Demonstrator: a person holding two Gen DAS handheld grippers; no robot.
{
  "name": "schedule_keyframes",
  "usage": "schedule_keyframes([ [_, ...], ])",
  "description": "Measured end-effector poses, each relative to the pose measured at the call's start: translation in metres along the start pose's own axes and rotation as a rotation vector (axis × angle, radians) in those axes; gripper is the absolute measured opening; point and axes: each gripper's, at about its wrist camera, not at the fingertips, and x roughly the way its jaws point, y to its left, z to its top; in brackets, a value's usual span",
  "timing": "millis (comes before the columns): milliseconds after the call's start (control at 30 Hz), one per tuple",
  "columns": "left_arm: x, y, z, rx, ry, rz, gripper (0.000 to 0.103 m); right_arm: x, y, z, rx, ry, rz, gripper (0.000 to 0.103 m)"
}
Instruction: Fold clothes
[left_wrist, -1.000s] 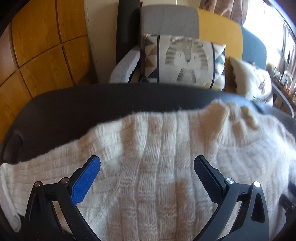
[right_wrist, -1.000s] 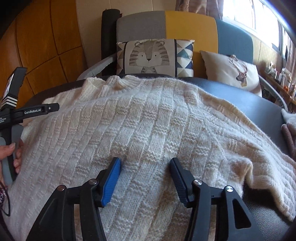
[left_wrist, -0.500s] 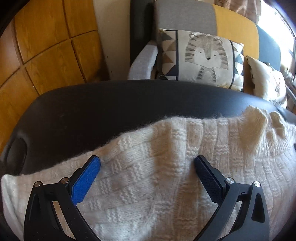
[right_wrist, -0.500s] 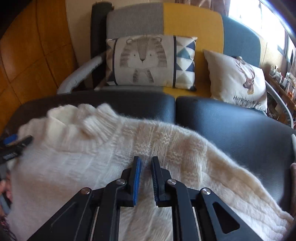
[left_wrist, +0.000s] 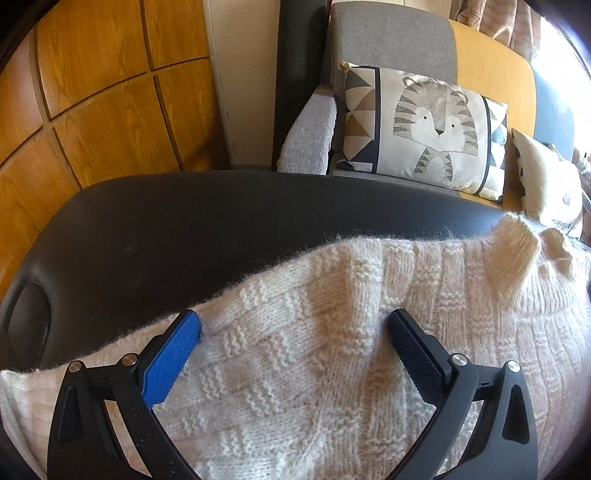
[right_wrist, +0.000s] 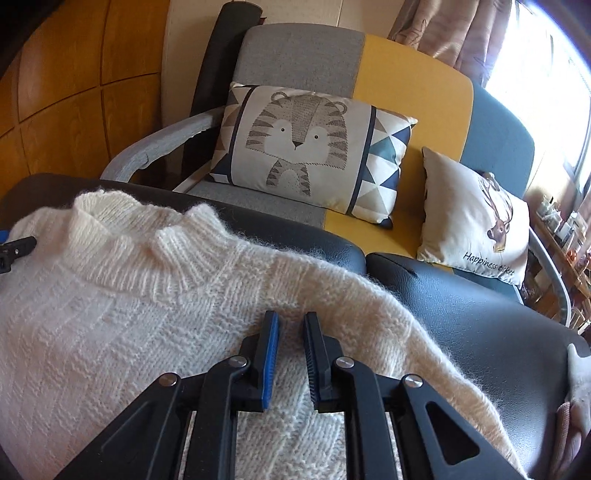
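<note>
The right gripper (right_wrist: 290, 334) pinches the cream sweater (right_wrist: 110, 332) beside its collar (right_wrist: 155, 243); the left gripper (left_wrist: 295, 332) spreads wide beyond the collar.

Black left gripper (left_wrist: 293, 330), right gripper (right_wrist: 290, 328), blue-padded fingers (left_wrist: 171, 363), silver screws

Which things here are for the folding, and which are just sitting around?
For the folding: sweater, left gripper, right gripper, black top under it.

Just sitting around: tiger cushion, deer cushion, sofa, curtain, wood panels.
</note>
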Motion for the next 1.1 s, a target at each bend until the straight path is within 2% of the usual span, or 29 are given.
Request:
schedule_keyframes([
  [100,-0.002,0.001,0.002,0.001,0.051,-0.031,0.103,-0.001,-0.001,0.001,0.005,0.003,0.013,0.014],
  [167,-0.009,0.002,0.000,-0.004,0.094,-0.071,0.103,-0.008,-0.009,0.003,0.026,0.057,0.064,0.024],
  [200,-0.018,0.001,-0.004,-0.011,0.095,-0.088,0.103,-0.022,-0.016,0.001,0.075,0.065,0.080,0.024],
  [300,-0.049,-0.001,-0.027,-0.059,0.076,-0.176,0.103,-0.080,-0.033,-0.020,0.206,-0.061,0.163,0.024],
  [400,-0.082,-0.007,-0.062,-0.084,0.068,-0.268,0.103,-0.126,-0.037,-0.055,0.236,-0.075,0.168,0.024],
  [533,-0.118,-0.016,-0.102,-0.001,0.033,-0.277,0.103,-0.162,-0.021,-0.105,0.235,-0.028,0.242,0.024],
  [633,-0.144,-0.015,-0.126,0.017,-0.009,-0.257,0.103,-0.178,0.001,-0.132,0.178,-0.015,0.240,0.024],
  [700,-0.152,-0.009,-0.139,0.014,-0.024,-0.237,0.103,-0.186,0.014,-0.145,0.154,-0.013,0.254,0.018],
  [800,-0.146,0.001,-0.156,0.030,-0.004,-0.173,0.103,-0.191,0.029,-0.163,0.145,0.008,0.278,0.016],
  [900,-0.136,0.016,-0.160,-0.007,0.051,-0.195,0.103,-0.185,0.042,-0.182,0.131,0.061,0.263,0.016],
  [967,-0.135,0.023,-0.157,-0.014,0.045,-0.192,0.103,-0.186,0.040,-0.191,0.128,0.028,0.262,0.015],
  [1033,-0.131,0.025,-0.156,0.038,0.056,-0.175,0.103,-0.186,0.035,-0.195,0.132,0.027,0.258,0.014],
  [1100,-0.127,0.028,-0.156,0.079,0.054,-0.160,0.103,-0.185,0.025,-0.197,0.121,0.043,0.203,0.013],
])
